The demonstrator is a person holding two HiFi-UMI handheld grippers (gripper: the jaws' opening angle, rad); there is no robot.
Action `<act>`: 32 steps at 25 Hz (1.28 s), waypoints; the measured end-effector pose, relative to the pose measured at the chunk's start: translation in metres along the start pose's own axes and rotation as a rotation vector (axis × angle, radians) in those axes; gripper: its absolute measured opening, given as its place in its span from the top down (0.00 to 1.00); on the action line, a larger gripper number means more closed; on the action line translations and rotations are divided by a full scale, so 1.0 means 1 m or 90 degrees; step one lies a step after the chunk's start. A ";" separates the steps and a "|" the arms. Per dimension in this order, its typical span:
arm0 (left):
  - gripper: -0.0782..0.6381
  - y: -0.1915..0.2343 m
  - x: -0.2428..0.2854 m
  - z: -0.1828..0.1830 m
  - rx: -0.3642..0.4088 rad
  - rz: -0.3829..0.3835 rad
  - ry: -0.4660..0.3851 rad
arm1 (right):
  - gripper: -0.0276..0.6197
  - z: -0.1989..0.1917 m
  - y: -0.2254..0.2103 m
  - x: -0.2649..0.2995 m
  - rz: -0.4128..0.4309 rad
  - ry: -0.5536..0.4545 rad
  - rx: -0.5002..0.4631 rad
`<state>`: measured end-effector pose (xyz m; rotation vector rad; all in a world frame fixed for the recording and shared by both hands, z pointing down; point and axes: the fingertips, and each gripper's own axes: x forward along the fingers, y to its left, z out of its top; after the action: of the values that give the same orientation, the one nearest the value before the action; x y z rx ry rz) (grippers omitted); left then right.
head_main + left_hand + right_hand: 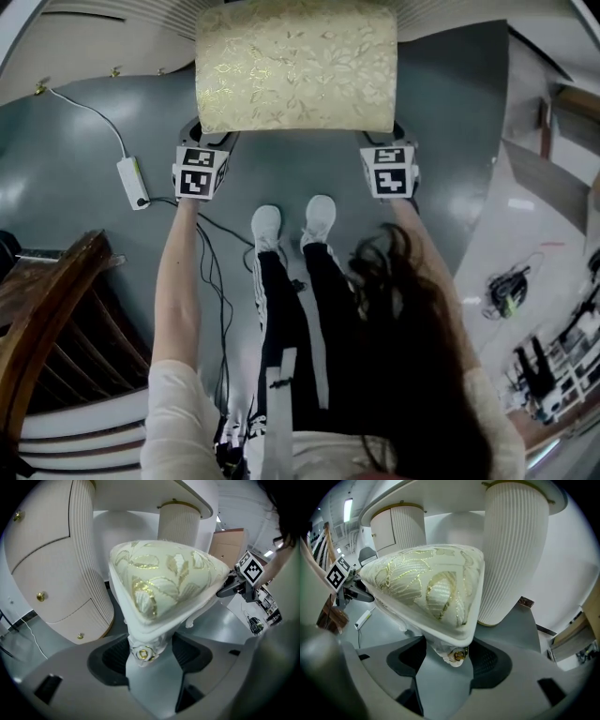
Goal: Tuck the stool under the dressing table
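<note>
The stool (pixel 295 66), with a pale cushion patterned in gold leaves, stands on the grey floor (pixel 84 253) just in front of the white dressing table (pixel 56 573). It faces the gap between the table's fluted pedestals, and its far edge reaches the table's front in the head view. The left claw (pixel 150 653) is clenched on the stool's near left corner, where a gold-centred rosette (pixel 144 653) sits between its pads. The right claw (pixel 450 660) grasps the near right corner in the same way. Both point steeply down at the seat. The person's white shoes (pixel 267 225) stand just behind the stool. A white power strip (pixel 132 183) lies on the floor to the left, with dark wooden furniture (pixel 47 300) nearer.
</note>
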<state>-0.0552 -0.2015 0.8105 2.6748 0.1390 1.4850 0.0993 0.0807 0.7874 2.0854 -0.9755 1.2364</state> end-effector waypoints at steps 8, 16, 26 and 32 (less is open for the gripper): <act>0.49 0.011 -0.002 0.011 0.032 -0.008 -0.026 | 0.52 0.005 0.006 -0.005 -0.031 -0.026 0.018; 0.49 0.037 0.014 0.047 0.050 -0.033 -0.027 | 0.52 0.040 -0.006 0.006 -0.046 -0.014 0.030; 0.49 0.041 0.026 0.059 0.045 -0.051 -0.061 | 0.52 0.046 -0.017 0.018 -0.058 -0.010 0.031; 0.49 0.056 0.035 0.075 0.071 -0.046 -0.076 | 0.52 0.054 -0.020 0.024 -0.075 -0.073 0.041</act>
<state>0.0296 -0.2550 0.8065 2.8032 0.3173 1.3316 0.1502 0.0459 0.7832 2.2510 -0.8590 1.1123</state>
